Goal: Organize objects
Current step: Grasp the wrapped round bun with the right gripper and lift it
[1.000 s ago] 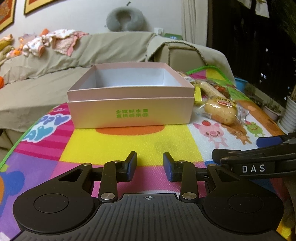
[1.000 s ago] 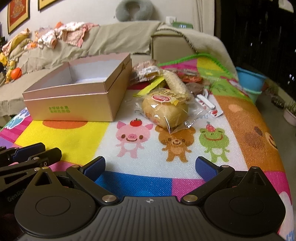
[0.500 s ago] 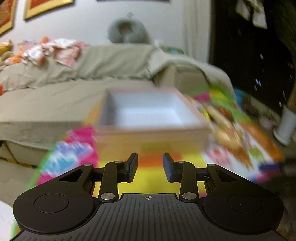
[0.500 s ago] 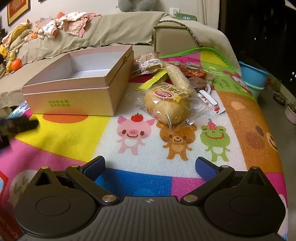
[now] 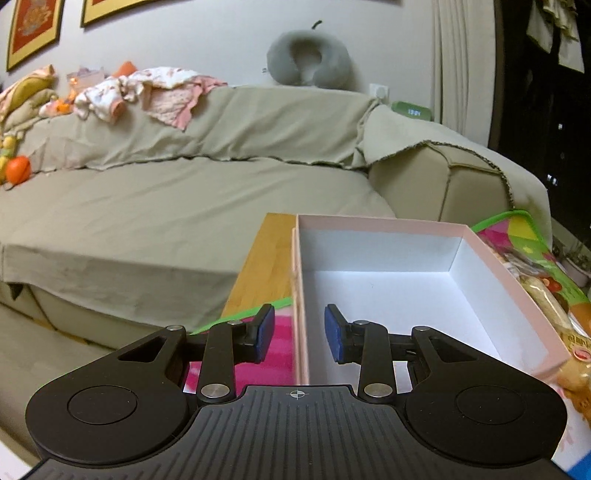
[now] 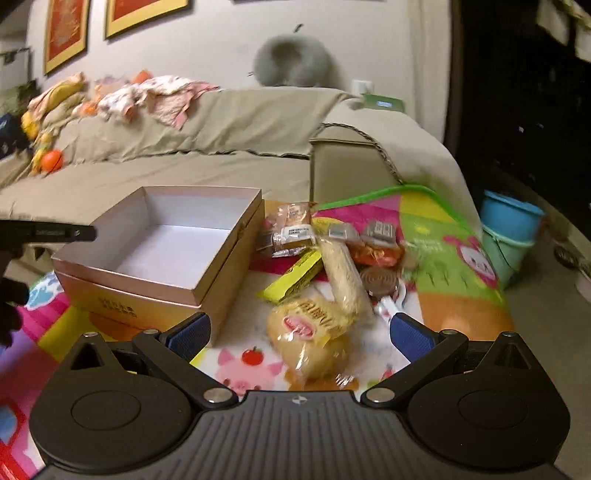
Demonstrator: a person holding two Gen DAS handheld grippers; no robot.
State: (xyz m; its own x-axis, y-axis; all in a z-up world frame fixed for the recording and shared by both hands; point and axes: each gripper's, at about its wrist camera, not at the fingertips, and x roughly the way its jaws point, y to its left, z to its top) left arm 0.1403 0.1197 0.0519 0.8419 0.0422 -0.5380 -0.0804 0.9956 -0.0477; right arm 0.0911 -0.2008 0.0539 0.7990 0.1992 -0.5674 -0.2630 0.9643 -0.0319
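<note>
Behind your table sits a beige sofa [image 5: 192, 192]; on its backrest you see a grey neck pillow [image 5: 308, 61] and crumpled clothes [image 5: 147, 92]. Blue and green buckets [image 6: 511, 236] stand right of the sofa.

Home living room, draped sofa [image 5: 207, 177], framed pictures [image 6: 144, 14]

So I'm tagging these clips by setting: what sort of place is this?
Most likely a home living room: a beige cloth-draped sofa with crumpled pink-and-white baby clothes on its back, gold-framed red pictures on the wall, and a low table under a colourful cartoon-animal mat.
</note>
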